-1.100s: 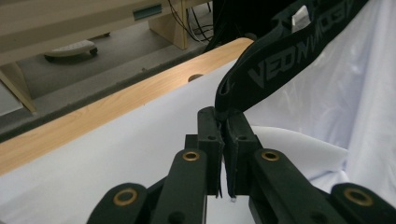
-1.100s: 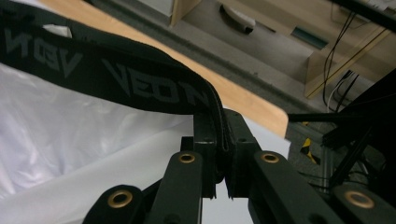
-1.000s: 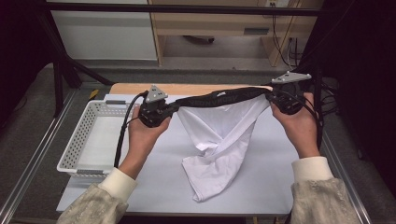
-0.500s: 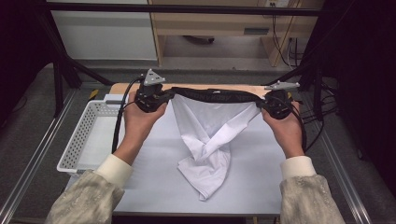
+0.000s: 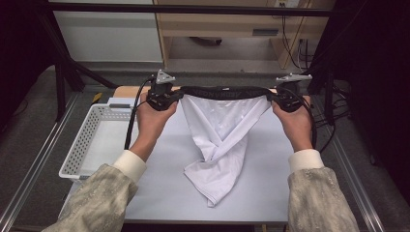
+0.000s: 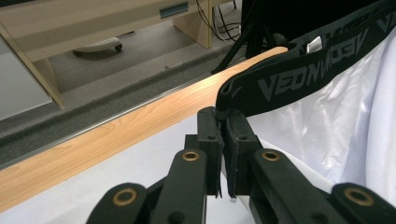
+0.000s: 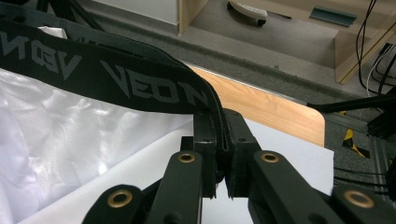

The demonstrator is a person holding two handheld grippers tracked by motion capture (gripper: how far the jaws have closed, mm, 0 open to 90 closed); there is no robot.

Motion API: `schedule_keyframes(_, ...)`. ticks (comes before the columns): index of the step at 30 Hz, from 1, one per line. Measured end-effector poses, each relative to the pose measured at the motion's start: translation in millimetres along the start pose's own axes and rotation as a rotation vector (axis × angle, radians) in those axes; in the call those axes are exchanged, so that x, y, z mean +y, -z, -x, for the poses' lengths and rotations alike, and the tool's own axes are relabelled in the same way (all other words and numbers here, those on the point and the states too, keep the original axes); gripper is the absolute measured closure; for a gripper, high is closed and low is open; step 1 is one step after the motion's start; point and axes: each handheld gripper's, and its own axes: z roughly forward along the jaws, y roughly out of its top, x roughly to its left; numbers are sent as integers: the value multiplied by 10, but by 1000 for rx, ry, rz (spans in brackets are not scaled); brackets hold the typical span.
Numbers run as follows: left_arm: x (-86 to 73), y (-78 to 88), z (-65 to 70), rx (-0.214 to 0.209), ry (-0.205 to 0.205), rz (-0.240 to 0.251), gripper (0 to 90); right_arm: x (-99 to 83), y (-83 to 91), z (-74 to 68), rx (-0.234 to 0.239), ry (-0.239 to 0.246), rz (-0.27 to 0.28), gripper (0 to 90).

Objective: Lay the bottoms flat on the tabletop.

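A white garment [image 5: 220, 145] with a black lettered waistband [image 5: 223, 91] hangs stretched between my two grippers above the table's far part. My left gripper [image 5: 180, 95] is shut on the waistband's left end [image 6: 233, 91], the band pinched between its pads [image 6: 208, 130]. My right gripper [image 5: 270, 97] is shut on the other end [image 7: 154, 88], which runs down between its jaws. The white cloth [image 7: 56, 135] drops from the band, twists in the middle and its lower end lies crumpled on the white table surface [image 5: 159, 188].
A white perforated basket [image 5: 84, 145] stands at the table's left side. The table's far wooden edge [image 6: 116, 135] runs just behind the waistband. Beyond it are a grey floor, wooden furniture [image 5: 227, 24] and cables [image 5: 338, 111] at the right.
Both hands have carried the waistband away from the person toward the far edge, the right one also lower. The cloth has been dragged along and hangs more spread below the band.
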Motion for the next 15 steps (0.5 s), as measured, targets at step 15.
schedule_keyframes(15, -44, -264, -199, 9, 27, -16, 858, -5, -348, 16, 17, -18, -37, 856)
